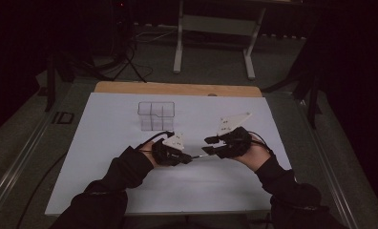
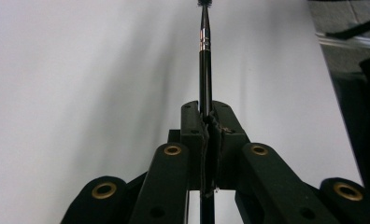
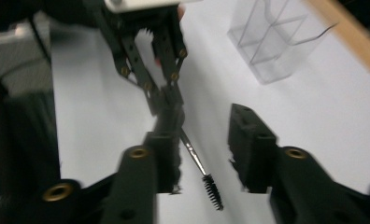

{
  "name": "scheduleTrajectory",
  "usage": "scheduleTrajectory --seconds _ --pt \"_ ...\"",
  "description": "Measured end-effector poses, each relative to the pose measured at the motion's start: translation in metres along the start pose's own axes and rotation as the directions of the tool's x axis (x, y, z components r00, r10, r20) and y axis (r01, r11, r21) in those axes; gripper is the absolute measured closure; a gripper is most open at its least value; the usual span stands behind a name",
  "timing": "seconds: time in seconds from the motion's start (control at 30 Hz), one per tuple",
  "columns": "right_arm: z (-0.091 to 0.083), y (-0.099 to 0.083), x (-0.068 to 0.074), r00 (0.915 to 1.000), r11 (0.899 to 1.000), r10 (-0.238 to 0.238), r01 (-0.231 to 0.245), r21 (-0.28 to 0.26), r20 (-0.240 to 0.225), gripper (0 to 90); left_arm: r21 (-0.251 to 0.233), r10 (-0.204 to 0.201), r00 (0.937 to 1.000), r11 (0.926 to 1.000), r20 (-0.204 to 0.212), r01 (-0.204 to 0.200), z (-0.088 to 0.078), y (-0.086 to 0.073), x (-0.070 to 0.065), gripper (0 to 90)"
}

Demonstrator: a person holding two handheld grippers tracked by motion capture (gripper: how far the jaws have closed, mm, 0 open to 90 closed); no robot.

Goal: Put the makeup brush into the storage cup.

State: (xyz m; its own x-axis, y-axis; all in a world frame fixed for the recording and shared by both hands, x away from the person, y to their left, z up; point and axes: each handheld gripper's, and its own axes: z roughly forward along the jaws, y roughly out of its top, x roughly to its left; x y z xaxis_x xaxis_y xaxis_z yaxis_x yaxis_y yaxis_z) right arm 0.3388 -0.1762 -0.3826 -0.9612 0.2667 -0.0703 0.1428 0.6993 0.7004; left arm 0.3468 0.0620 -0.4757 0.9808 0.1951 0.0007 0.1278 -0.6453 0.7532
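Left gripper (image 2: 206,128): I read its pads as pressed together on the handle of a thin black wand, a mascara-type brush (image 3: 213,190). In the left gripper view the wand's shaft runs straight out ahead from between the pads, with a silver band partway along it, over the white sheet (image 2: 80,70).

Right gripper (image 3: 204,149): jaws apart, nothing pinched. In its own view the bristled tip of the brush hangs in the gap between the two pads, closer to the left pad; I can't tell whether it touches it. That view is a bit blurred.

High view: left gripper (image 1: 189,160) and right gripper (image 1: 207,145) face each other tip to tip above the near-middle of the desk (image 1: 177,88), with the wand bridging between them. Both hands are off the surface.

Further out: a clear plastic organizer (image 1: 156,116) with compartments stands on the white sheet beyond the grippers, well apart from them. Past the far desk edge I see grey floor and the legs of a white stand (image 1: 213,33).
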Motion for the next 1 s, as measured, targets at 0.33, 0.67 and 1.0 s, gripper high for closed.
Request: scheduleTrajectory --seconds 0.33,0.67,1.0 --pt "-0.006 -0.010 0.001 0.9895 0.989 0.129 -0.124 -0.079 0.066 49.3 -0.027 -0.033 0.9990 0.9991 -0.029 0.032 -0.004 -0.005 0.001 86.1" --pt "-0.011 -0.025 0.018 0.9785 0.961 0.169 -0.137 -0.241 0.118 51.1 -0.063 -0.065 0.9973 0.9960 -0.033 0.063 -0.006 -0.007 0.001 86.1" --pt "-0.012 -0.038 0.025 0.9659 0.935 0.220 -0.169 -0.311 0.136 47.1 -0.128 -0.101 0.9944 0.9871 -0.032 0.096 -0.009 -0.008 0.002 86.2"
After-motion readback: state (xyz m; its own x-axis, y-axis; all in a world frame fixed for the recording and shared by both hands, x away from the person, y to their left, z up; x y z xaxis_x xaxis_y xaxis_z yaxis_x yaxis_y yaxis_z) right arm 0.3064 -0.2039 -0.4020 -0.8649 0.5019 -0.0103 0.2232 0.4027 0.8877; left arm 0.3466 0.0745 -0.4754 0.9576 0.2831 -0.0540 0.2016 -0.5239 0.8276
